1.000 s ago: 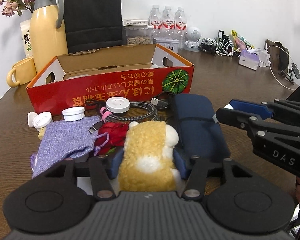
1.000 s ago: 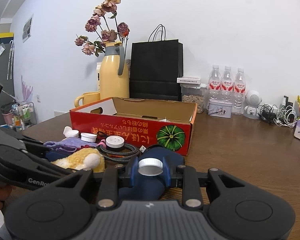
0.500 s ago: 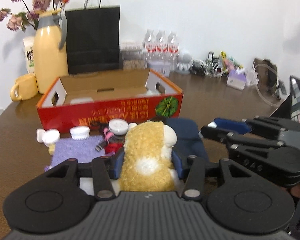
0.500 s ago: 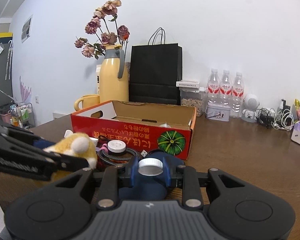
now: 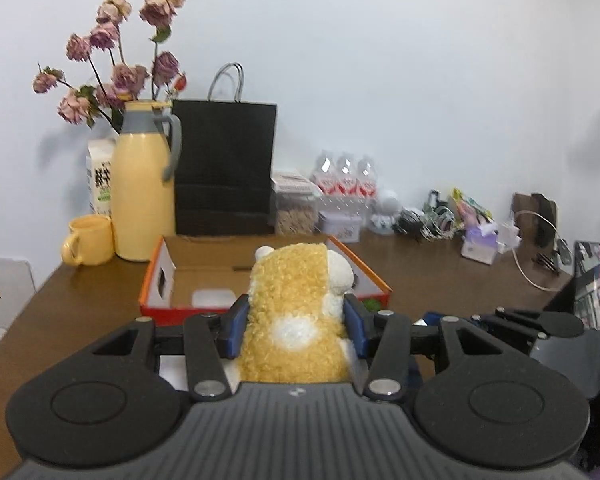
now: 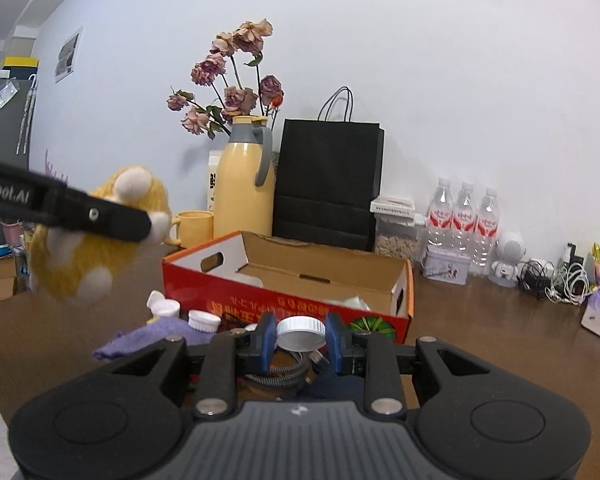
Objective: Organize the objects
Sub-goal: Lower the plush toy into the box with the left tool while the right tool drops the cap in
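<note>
My left gripper [image 5: 296, 316] is shut on a yellow plush toy [image 5: 296, 320] and holds it in the air in front of the open red cardboard box [image 5: 156, 280]. The toy [image 6: 96, 236] also shows at the left of the right wrist view, well above the table. My right gripper [image 6: 301, 334] is shut on a white screw cap [image 6: 301, 332], lifted above a braided cable [image 6: 280, 372] and a dark blue pouch [image 6: 332, 388]. The box [image 6: 284, 304] lies just beyond the cap. A white item [image 5: 213, 298] lies inside the box.
A purple cloth bag [image 6: 152, 336] and white caps [image 6: 204, 320] lie left of the box front. A yellow jug with dried flowers [image 5: 142, 184], a yellow mug [image 5: 90, 240], a black paper bag [image 5: 224, 168], water bottles [image 6: 464, 220] and cables [image 6: 556, 280] stand behind it.
My left gripper has lifted the plush toy up off the table, high above the pile. My right gripper has also risen a little with the white cap.
</note>
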Available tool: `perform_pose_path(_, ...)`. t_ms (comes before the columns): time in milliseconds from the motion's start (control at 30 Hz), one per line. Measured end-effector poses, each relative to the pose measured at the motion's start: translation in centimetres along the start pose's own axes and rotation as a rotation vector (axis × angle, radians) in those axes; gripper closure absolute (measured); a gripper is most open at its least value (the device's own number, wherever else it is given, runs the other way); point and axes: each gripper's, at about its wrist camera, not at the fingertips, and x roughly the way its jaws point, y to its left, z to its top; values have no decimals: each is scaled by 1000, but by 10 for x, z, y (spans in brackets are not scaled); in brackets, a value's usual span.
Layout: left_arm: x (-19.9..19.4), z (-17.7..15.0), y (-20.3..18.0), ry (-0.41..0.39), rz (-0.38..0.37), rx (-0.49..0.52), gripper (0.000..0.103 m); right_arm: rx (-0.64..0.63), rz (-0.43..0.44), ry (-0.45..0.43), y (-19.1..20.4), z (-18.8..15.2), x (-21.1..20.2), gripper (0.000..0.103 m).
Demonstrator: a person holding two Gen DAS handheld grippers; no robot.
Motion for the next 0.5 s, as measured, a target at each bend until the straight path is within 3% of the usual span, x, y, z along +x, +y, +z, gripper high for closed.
perform_pose_path(233,40,30,26,-23,69,-11,54,6,-15,-24,1,24,31,78)
perform_pose_path(500,118,52,50,-12,110,-22,54,41,-54,8,-16,48,107,78)
